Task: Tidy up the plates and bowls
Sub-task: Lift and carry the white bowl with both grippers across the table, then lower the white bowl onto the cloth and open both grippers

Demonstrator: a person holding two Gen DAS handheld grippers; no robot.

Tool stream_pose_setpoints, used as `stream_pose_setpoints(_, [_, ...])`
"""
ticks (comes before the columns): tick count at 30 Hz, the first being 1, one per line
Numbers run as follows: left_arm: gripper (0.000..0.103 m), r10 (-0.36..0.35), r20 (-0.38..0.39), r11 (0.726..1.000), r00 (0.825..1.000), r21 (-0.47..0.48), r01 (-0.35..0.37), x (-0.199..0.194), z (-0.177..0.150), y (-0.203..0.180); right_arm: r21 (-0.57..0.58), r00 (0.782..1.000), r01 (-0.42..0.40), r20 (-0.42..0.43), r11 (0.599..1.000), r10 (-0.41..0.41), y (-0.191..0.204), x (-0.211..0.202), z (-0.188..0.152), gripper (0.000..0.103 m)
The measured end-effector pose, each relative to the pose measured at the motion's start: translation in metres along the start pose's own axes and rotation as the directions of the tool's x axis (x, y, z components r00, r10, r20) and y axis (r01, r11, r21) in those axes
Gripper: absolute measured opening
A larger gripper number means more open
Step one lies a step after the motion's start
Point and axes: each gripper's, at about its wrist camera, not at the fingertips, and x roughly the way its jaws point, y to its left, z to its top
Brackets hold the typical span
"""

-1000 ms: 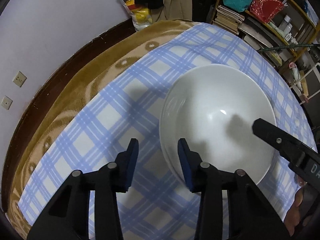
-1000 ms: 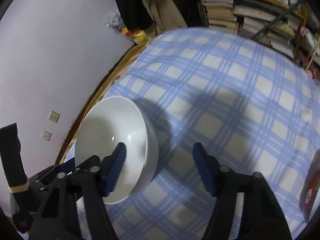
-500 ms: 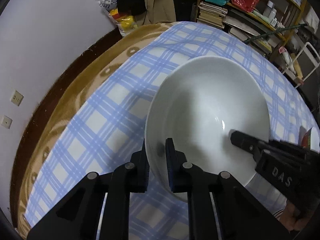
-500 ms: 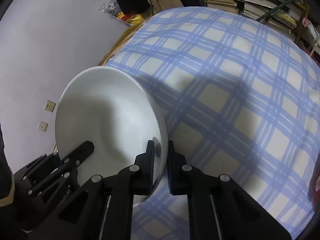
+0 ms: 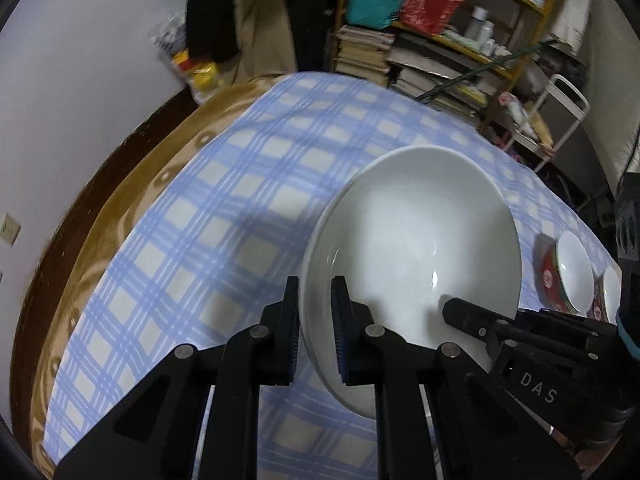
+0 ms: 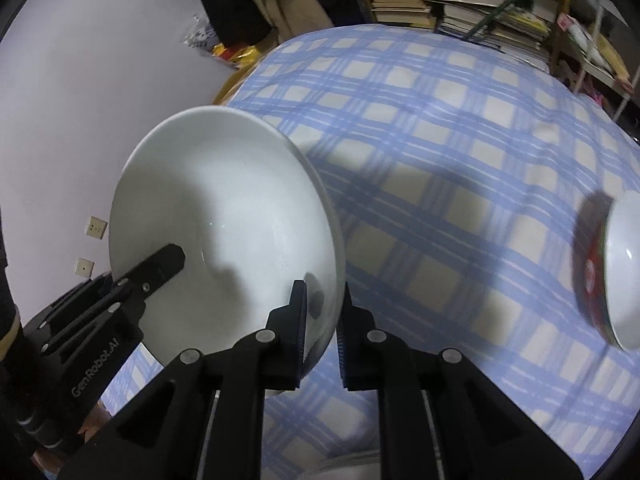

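Pinching the rim of the large white bowl (image 5: pixel 420 240) with the left tongs (image 5: pixel 316 292), one pad pressing inside the wall and the other outside, almost fully closed with only the thin porcelain between. Having just been closing these jaws onto that rim.

Pinching the opposite rim of the same bowl with the right tongs (image 6: pixel 322 292) in the same way, one pad inside, one outside, narrowly closed on the wall. Having just been closing these jaws too, with the rim between them.

Holding the bowl tilted between the two tongs, over the blue checked cloth (image 5: pixel 240 200) that is covering the worktop, and throwing a dark shadow on the cloth beside it. Not being able to tell whether the foot of the bowl is touching the cloth, because the bowl itself is hiding it.

Showing, well apart at the right side of the cloth, two red-sided small bowls (image 5: pixel 572 272) with white insides, standing just beside each other. Showing also a brown blanket (image 5: pixel 140 184) under the left edge of the cloth, and behind the worktop a shelf with stacked books (image 5: pixel 364 52).
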Motion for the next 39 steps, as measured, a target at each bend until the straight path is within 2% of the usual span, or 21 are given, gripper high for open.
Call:
stream_pose_setpoints(6, [0.014, -0.064, -0.015, 0.997, 0.998, 0.033, 0.065, -0.007, -0.007, -0.018, 0.006, 1.0, 0.029, 0.009, 1.0, -0.029, -0.015, -0.02, -0.012, 0.015])
stream_pose_setpoints(16, [0.014, -0.102, -0.067, 0.992, 0.993, 0.068, 0.106, -0.002, -0.023, -0.044, 0.039, 0.997, 0.073, 0.001, 0.997, -0.073, -0.043, -0.038, -0.029, 0.015])
stream_pose_setpoints(24, [0.014, -0.133, -0.168, 0.988, 0.977, 0.049, 0.143, 0.023, -0.031, -0.047, 0.046, 0.992, 0.122, -0.048, 0.991, -0.12, -0.052, -0.026, -0.036, 0.016])
stream_pose_setpoints(29, [0.014, -0.075, -0.176, 0.994, 0.982, 0.069, 0.088, 0.036, -0.032, -0.05, 0.059, 0.997, 0.075, -0.036, 0.995, -0.073, -0.062, -0.019, -0.044, 0.017])
stream_pose_setpoints(33, [0.017, -0.056, -0.147, 0.996, 0.988, 0.065, 0.066, 0.031, -0.03, -0.046, 0.028, 0.995, 0.104, -0.002, 0.994, -0.104, -0.061, -0.017, -0.048, 0.018])
stream_pose_setpoints(39, [0.022, -0.034, -0.127, 0.998, 0.991, 0.051, 0.041, 0.025, -0.028, -0.043, 0.007, 0.993, 0.086, 0.074, 0.996, -0.087, -0.061, -0.04, -0.05, 0.02])
